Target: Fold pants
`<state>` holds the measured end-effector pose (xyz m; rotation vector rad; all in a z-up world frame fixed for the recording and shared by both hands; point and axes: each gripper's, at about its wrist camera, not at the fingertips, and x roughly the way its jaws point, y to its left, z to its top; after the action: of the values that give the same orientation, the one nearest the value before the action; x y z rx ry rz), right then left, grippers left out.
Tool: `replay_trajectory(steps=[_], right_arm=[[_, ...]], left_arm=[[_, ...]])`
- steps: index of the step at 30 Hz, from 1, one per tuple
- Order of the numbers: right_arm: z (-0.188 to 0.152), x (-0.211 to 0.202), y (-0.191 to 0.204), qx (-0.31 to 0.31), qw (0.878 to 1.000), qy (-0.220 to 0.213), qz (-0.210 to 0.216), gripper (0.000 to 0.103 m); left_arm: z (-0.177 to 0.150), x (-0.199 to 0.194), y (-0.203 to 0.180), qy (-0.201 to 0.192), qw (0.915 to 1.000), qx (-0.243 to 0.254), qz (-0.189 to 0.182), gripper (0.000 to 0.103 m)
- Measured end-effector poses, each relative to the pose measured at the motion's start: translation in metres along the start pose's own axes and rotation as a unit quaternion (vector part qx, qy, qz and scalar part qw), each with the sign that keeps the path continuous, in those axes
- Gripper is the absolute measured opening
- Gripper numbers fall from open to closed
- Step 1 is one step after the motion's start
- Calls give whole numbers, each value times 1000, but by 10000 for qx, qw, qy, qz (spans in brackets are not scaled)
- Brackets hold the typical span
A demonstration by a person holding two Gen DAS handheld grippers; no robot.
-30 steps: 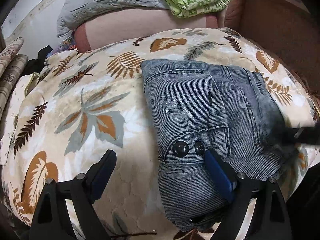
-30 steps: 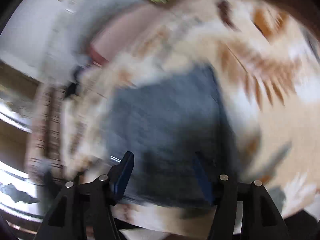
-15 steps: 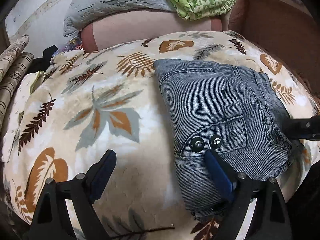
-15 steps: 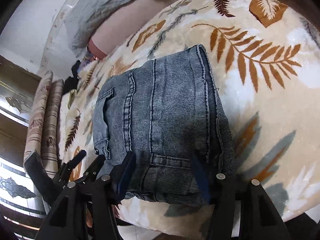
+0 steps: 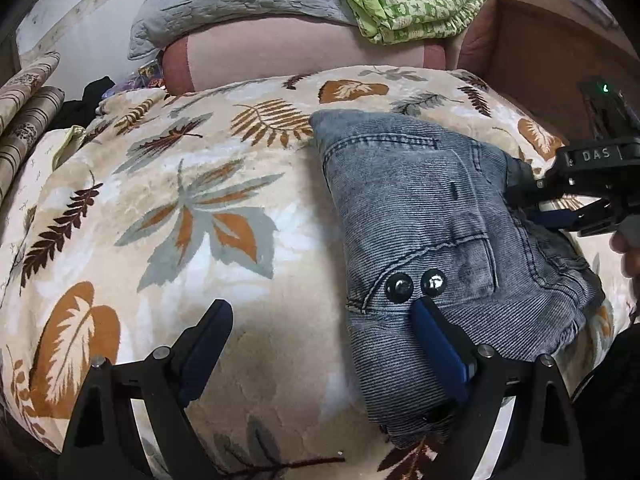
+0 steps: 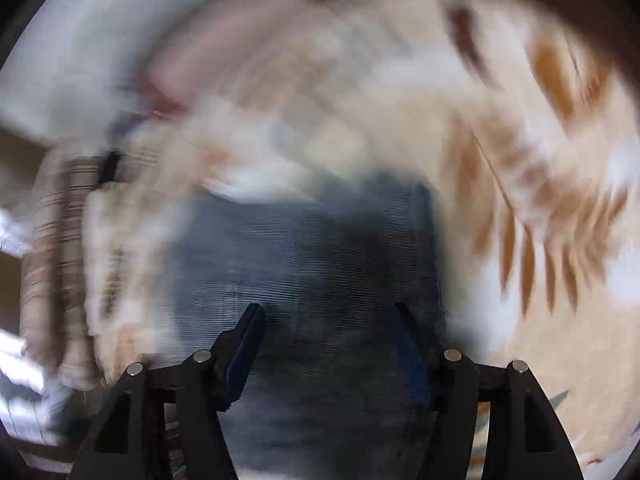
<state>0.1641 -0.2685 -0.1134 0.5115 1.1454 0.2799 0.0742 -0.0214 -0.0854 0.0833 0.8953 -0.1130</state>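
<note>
The blue-grey denim pants [image 5: 432, 240] lie folded into a thick bundle on the leaf-print blanket [image 5: 168, 216], right of centre in the left wrist view, with two dark buttons facing me. My left gripper [image 5: 324, 316] is open; its right finger rests on the bundle's near edge, its left finger over bare blanket. My right gripper [image 5: 532, 204] shows at the bundle's right edge, jaws apart around the denim. The right wrist view is motion-blurred: the pants [image 6: 320, 256] fill its centre, and my right gripper [image 6: 326, 312] is open above them.
A grey quilted pillow [image 5: 240, 0] and a green patterned cloth [image 5: 416, 4] lie on a pink bolster [image 5: 296, 52] at the back. A brown wooden headboard [image 5: 536, 64] stands at the right. Striped cushions [image 5: 28, 112] sit at the far left.
The right gripper has moved in along the bundle's right edge and swings fast, blurring its view. The left gripper has hardly moved. The pants lie as before.
</note>
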Motion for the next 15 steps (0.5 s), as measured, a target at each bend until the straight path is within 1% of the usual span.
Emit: replay_trajectory(steps=[2,3,5,8,10,11,12,14,15], right_arm=[[-3,-8,6,-100,9999,-56,-52,67],[-5,-5,14,-382,9990,12,-243,67],[-7,-2,21,-640,9971,53,-410,67],[-8,-4,22,-463,9979,49,-450,67],[-7,-10,31,-408,9971,117,-627,67],[-4,-18,35,-447,9966,69,-686,67],[-3,-31,48,-569,9965,-135,-598,67],[2,-42,68,-737,9960,-333,-390,67],[5,-48,84,-880,9952,-399,-184,67]], left_arm=[[0,0,2,-14,10000,-9,-39,92],[1,2,3,7,10000,-42,-71,93],[1,2,4,26,9999,-88,-109,93],[0,1,4,18,9999,-89,-120,93],[0,1,4,19,9999,-74,-121,93],[0,1,4,18,9999,-88,-128,93],[0,1,4,20,9999,-98,-130,93],[0,1,4,17,9999,-93,-118,93],[0,1,4,21,9999,-96,-112,93]])
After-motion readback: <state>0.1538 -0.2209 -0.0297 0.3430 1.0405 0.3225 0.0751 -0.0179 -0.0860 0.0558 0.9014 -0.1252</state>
